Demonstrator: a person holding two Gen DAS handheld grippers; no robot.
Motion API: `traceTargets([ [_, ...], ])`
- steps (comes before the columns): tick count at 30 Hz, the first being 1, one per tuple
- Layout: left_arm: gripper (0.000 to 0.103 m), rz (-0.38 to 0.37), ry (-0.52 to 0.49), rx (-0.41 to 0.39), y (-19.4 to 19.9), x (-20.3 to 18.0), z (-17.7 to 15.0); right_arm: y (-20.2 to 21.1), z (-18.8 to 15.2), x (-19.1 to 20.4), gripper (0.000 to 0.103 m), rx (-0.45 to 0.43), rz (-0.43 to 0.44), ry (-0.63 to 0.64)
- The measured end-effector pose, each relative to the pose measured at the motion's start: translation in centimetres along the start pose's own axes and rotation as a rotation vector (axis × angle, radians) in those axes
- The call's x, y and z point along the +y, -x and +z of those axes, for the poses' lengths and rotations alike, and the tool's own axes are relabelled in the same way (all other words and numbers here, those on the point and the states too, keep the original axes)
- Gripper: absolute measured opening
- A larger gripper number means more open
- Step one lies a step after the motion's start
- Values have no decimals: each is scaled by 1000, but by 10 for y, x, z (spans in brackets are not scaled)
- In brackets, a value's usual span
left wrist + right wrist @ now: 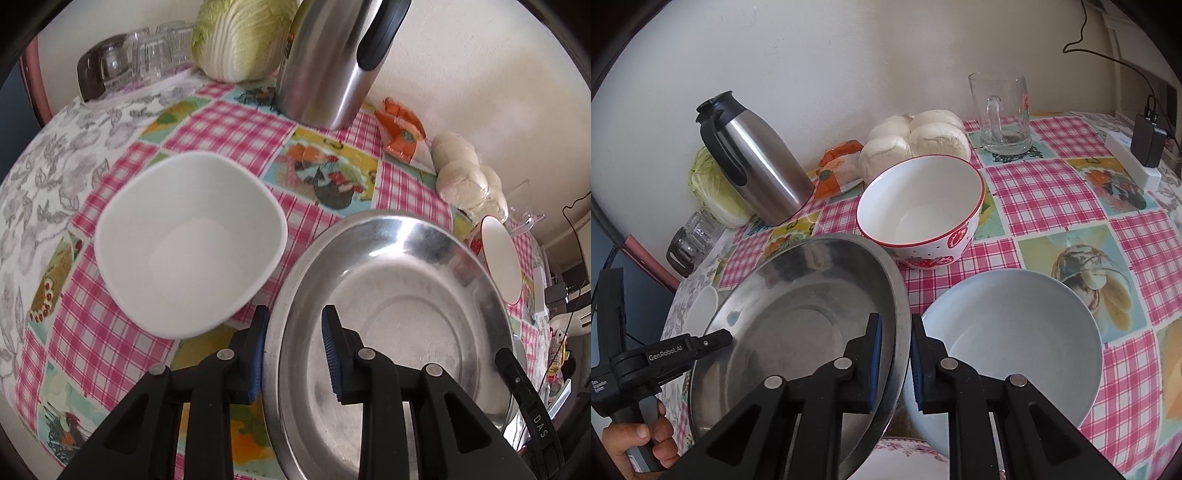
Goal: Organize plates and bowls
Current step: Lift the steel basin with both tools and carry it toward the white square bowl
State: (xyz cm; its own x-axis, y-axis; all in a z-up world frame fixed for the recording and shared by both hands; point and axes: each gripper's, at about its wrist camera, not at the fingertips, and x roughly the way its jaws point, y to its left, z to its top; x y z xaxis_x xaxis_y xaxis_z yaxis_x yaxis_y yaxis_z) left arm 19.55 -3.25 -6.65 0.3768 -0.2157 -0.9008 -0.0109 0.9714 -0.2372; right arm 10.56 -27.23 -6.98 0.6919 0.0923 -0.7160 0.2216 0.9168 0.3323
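Note:
A round steel plate [406,295] [798,295] hangs tilted above the checked tablecloth between both grippers. My right gripper [895,354] is shut on its right rim, blue pads pressing on the metal. My left gripper [295,350] straddles the opposite rim, one finger outside and one over the plate's inside; a gap shows at the inner pad, so it is open. A white squarish bowl [188,240] sits left of the plate. A light blue bowl [1015,343] lies right of it, and a red-patterned bowl [919,206] stands behind.
A steel thermos jug [757,158], a cabbage [240,37], bagged buns [916,140] and a glass mug [1001,110] line the wall. Upturned glasses [147,55] stand far left. A floral plate [905,448] peeks out below. A hand [639,439] grips the left handle.

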Motion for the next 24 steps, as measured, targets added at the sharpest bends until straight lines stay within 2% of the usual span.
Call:
traceTargets([
  [5,29,13,7,7,-4,3,-3,-3,-1,-2,17,18,-33,5],
  [8,29,4,14,8,-4,6,-3,-3,-1,-4,18,30,-23,-4],
  [12,29,35,31,16,-2,11,-3,-1,0,-3,18,38,-25,-4],
  [20,29,-1,50,16,2,14,-1,-2,-1,11,19,37,-73,68],
  [24,29,6,41,25,3,12,-3,-2,-1,12,19,38,-85,72],
])
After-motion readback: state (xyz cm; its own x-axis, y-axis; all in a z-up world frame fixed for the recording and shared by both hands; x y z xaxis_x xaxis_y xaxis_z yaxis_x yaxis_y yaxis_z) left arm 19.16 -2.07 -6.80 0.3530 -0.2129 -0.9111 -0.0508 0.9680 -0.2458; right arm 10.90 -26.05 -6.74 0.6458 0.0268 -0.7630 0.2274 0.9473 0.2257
